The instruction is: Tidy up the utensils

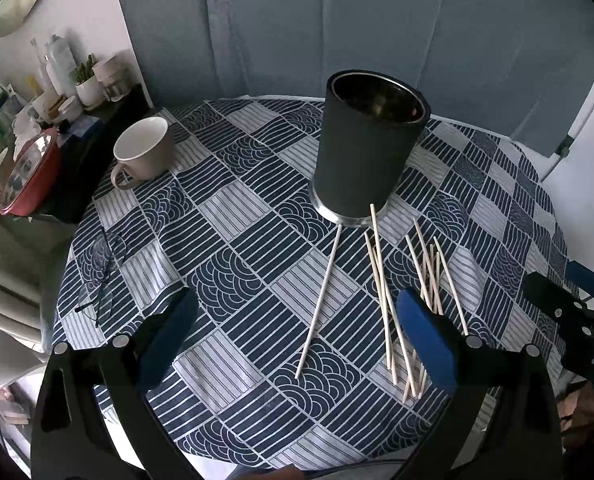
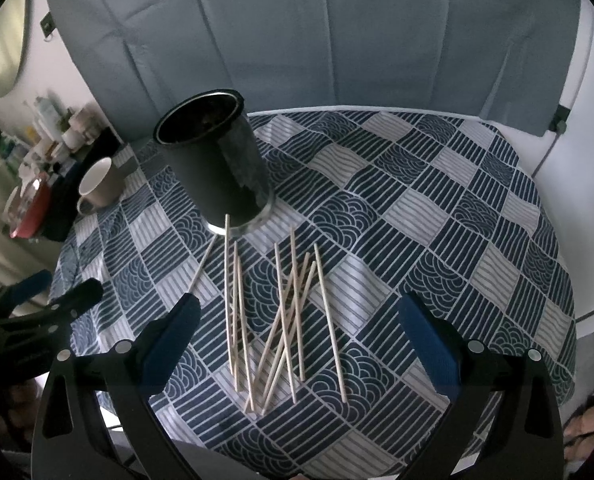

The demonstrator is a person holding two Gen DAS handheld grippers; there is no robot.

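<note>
Both grippers wide open, empty; right gripper (image 2: 299,320) nearer, skewers (image 2: 281,320) lower centre between its fingers, long axes toward holder (image 2: 213,168) upper left; left gripper (image 1: 297,320) offset

Home dining corner, patterned tablecloth (image 1: 233,216), mug (image 1: 145,152), cluttered side shelf (image 1: 97,128) (bottles, potted plant)

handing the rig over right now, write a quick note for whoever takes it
Left gripper: open, empty, above the table.
Right gripper: open, empty, over the scattered thin wooden sticks.
The tall black cylindrical holder stands upright on the blue-and-white patterned tablecloth, just behind the sticks; one lone stick lies to their left.
Done: no stick stands in the holder.
Left: pick up all the sticks and stand them in the holder.
</note>
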